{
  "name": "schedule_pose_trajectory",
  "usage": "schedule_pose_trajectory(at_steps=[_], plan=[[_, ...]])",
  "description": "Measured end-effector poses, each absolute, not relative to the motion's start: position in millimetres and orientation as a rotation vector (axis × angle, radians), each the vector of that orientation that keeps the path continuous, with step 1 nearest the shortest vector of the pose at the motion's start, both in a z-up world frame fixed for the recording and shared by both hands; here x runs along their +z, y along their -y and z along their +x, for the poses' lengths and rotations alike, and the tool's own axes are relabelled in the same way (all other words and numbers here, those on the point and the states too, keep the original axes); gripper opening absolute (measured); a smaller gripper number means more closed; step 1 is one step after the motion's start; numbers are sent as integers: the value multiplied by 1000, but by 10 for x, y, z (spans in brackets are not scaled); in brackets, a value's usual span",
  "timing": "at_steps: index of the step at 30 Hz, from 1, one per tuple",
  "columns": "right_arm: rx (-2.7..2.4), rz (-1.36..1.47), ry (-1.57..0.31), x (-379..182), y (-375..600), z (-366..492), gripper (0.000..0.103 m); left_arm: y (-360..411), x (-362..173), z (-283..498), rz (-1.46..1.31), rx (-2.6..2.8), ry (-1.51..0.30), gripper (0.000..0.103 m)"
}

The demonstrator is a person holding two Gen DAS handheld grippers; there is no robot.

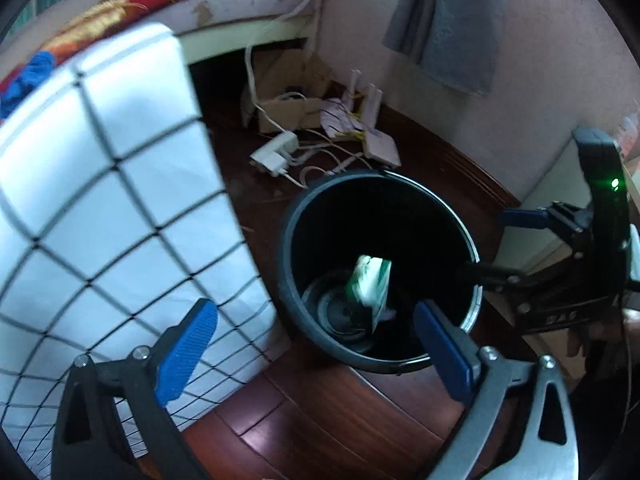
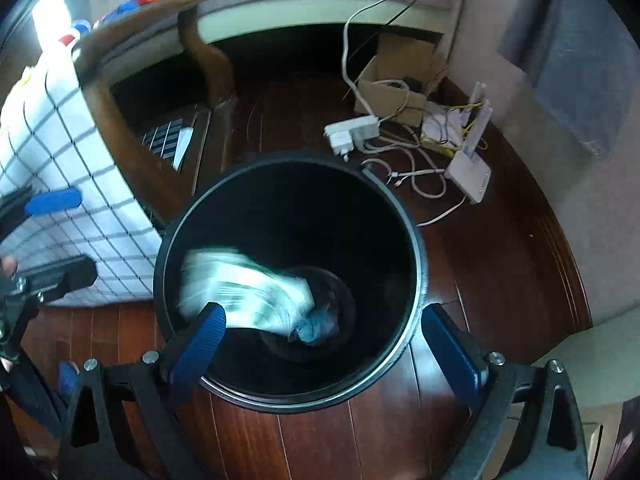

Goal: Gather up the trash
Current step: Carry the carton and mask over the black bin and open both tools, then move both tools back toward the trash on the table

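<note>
With both my left claw [image 1: 316, 344] and right claw [image 2: 324, 344] spread wide and empty, the green-and-white wrapper [image 2: 248, 292] was already down in the black bin [image 2: 416, 280] below them, so that drop looked done.

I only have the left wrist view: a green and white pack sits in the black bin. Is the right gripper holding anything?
Observer: No. In the right wrist view the right gripper has its jaws wide open over the bin, with nothing between the pads.
Operator: Is anything in the bin besides the pack?
Observer: Yes. A crumpled blue-grey wad lies at the bottom, against the blurred green and white pack.
</note>
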State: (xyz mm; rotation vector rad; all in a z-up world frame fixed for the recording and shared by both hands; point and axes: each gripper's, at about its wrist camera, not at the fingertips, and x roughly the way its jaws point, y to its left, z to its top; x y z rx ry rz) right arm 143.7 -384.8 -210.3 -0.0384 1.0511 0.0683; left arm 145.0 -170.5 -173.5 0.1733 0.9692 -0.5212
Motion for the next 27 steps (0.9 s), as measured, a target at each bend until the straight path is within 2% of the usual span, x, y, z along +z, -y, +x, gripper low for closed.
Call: schedule_pose_trajectory(at_steps=[1,18,27], plan=[[64,-31,-1039,-2065,3843,1428,103,1664,-1704,1435,174,-507,-958,103],[-7,11,-883,-1360,3503,1204,103,1117,-965,1249,144,-342,-788,103],[32,-20,-725,-770,3116,1088,103,863,-599,1252,134,-267,-706,103]])
